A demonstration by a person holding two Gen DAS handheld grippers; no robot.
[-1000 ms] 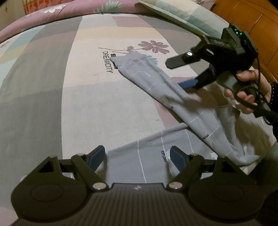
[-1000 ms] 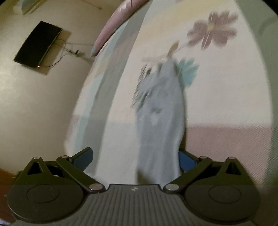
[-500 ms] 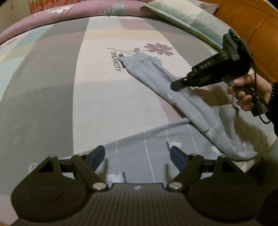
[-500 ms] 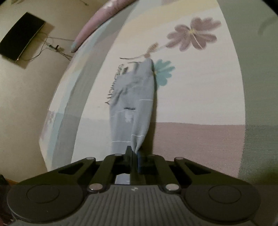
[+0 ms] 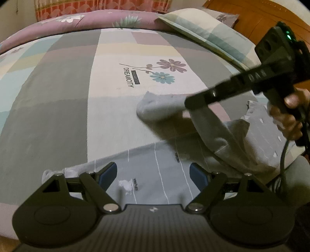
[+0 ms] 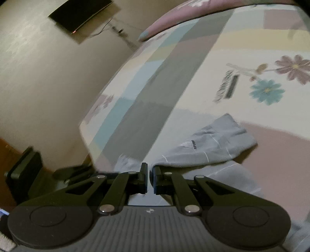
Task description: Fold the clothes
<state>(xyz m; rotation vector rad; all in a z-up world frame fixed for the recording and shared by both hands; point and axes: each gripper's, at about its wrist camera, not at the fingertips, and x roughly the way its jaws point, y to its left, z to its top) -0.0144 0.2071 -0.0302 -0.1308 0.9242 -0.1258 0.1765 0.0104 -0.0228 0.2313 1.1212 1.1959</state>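
Lying across a patchwork bedspread (image 5: pixel 64 108): one grey garment (image 5: pixel 155 174), thin white lines and small prints, long-sleeved.

Body panel: spread flat at the near edge of the bed, directly under the left gripper (image 5: pixel 154 173).

Sleeve (image 5: pixel 164 105): lifted off the bedspread and doubled back toward the body panel; cuff end hangs loose, blurred, below the printed flowers (image 5: pixel 166 70) and the word DREAMCITY (image 5: pixel 128 77).

Left gripper: jaws wide apart, blue pads on either side of the flat body panel, nothing between them gripped; whether the pads touch the cloth cannot be told.

Right gripper (image 6: pixel 149 179): jaws drawn nearly together. From the right wrist view, the sleeve fabric runs in to the fingertips; from the left wrist view, the sleeve hangs from the gripper's tip, so the fold is pinched there. Carried by a hand (image 5: pixel 290 116) at the right side.

Surroundings: pillow (image 5: pixel 209 36) at the head of the bed, wooden headboard (image 5: pixel 257 19) behind it, dark flat screen (image 6: pixel 79 13) mounted on the beige wall.
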